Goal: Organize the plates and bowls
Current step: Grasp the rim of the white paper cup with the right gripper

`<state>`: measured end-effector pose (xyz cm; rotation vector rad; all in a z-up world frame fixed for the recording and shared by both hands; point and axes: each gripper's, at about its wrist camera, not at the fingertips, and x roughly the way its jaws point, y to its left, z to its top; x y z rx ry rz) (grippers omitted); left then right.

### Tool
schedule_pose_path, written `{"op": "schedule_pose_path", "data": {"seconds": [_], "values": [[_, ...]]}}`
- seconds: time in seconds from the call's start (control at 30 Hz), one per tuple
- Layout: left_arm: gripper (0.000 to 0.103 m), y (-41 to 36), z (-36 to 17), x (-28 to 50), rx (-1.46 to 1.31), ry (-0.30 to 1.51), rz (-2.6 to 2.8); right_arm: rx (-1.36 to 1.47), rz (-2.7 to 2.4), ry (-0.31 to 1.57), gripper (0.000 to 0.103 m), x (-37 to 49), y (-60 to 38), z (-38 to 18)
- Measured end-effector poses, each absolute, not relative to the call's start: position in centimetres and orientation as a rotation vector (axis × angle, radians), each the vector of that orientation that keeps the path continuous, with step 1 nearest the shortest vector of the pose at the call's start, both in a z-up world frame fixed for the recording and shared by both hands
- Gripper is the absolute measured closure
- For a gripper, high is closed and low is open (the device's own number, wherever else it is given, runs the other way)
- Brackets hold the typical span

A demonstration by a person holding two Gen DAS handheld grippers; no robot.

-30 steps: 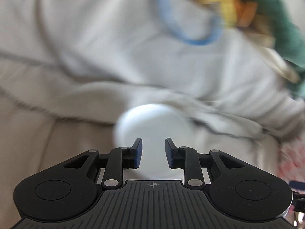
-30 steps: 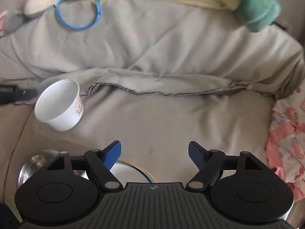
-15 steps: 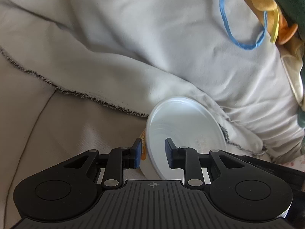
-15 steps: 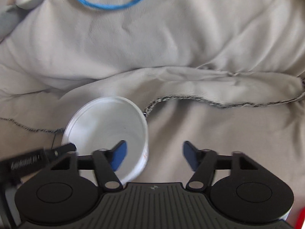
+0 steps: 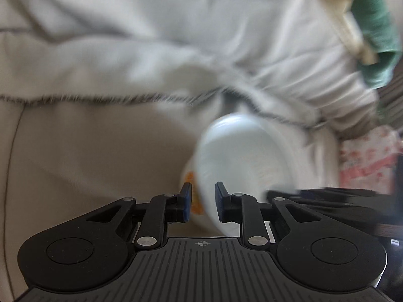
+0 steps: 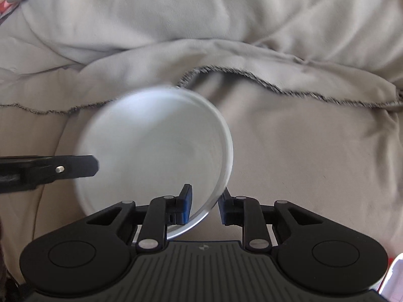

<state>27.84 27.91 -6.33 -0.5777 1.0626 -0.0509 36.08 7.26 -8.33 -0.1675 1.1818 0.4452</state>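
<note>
- Left gripper (image 5: 203, 205) is clamped on the rim of the white plastic bowl (image 5: 241, 161), lower centre of its frame, everything pretty blurry.
- Right gripper (image 6: 205, 205) pinches the same bowl's (image 6: 156, 148) rim at lower centre, one finger inside, one outside.
- Bowl sits tilted over the rumpled grey blanket (image 6: 277, 37).
- Green cloth (image 5: 375, 25) is at upper right in the left view.
</note>
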Motion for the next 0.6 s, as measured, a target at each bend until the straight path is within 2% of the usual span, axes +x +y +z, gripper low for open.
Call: {"op": "schedule_pose_path", "data": {"seconds": [0.13, 0.33, 0.43, 0.6], "values": [[0.079, 27.5, -8.6, 28.8, -0.629, 1.107, -0.025, -0.114, 0.414, 1.184, 0.079, 36.9, 6.4, -8.7], [0.08, 26.7, -8.5, 29.0, -0.61, 1.061, 0.005, -0.031, 0.419, 1.237, 0.079, 38.2, 6.9, -10.0], [0.078, 26.2, -8.0, 29.1, -0.591, 1.048, -0.015, -0.067, 0.407, 1.199, 0.079, 38.0, 7.2, -9.8], [0.082, 25.6, -9.0, 29.6, -0.637, 1.078, -0.062, -0.071, 0.363, 1.205, 0.079, 38.8, 6.2, -10.0]]}}
